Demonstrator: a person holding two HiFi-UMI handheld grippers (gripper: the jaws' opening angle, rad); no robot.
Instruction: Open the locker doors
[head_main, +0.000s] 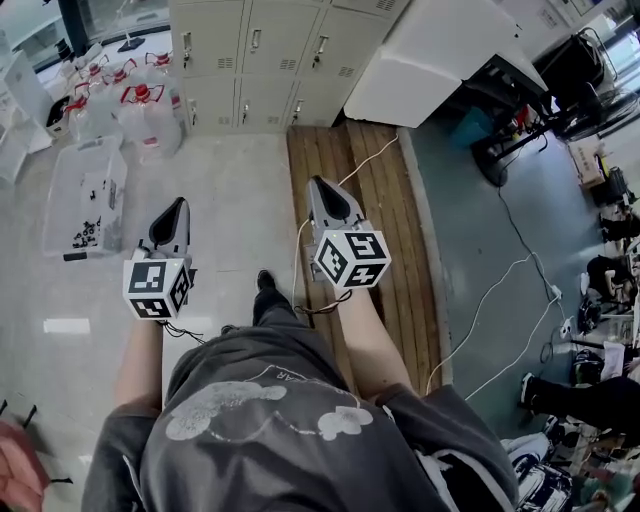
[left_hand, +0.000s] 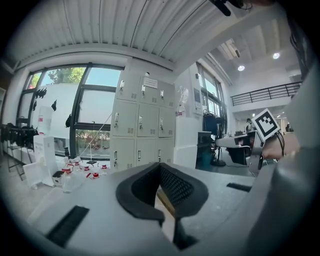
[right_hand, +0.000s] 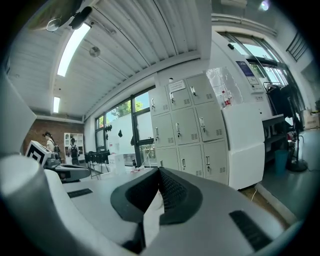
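- Storage comes first at far left of the head view: a clear plastic bin (head_main: 85, 190) of small dark parts lies on the pale floor. White jugs (head_main: 130, 100) with red caps cluster just beyond it.
- The left gripper (head_main: 178, 208) is held out nearly level. Its own view shows the jaws pressed together at the tips with nothing between them.
- The lockers (head_main: 270, 60), a grey metal bank, stand against the far wall straight ahead of the person and well apart from both grippers. Every door in view is shut.
- A small upright latch handle (head_main: 255, 38) sits near one edge of each door, above a slotted vent.
- The doors look like thin painted sheet steel, so they are probably stiff and light and swing easily on their hinges. The flat faces look smooth and offer no purchase.
- The handles are probably the only place to take hold. Each is narrow and likely slick, so it would call for a firm pinch across it and a pull straight outward.
- The right gripper (head_main: 320, 188) is also level, closed tight and empty.
- A wooden strip (head_main: 370, 220) runs along the floor toward the lockers, and a white cabinet (head_main: 440, 60) stands just beside them at right.
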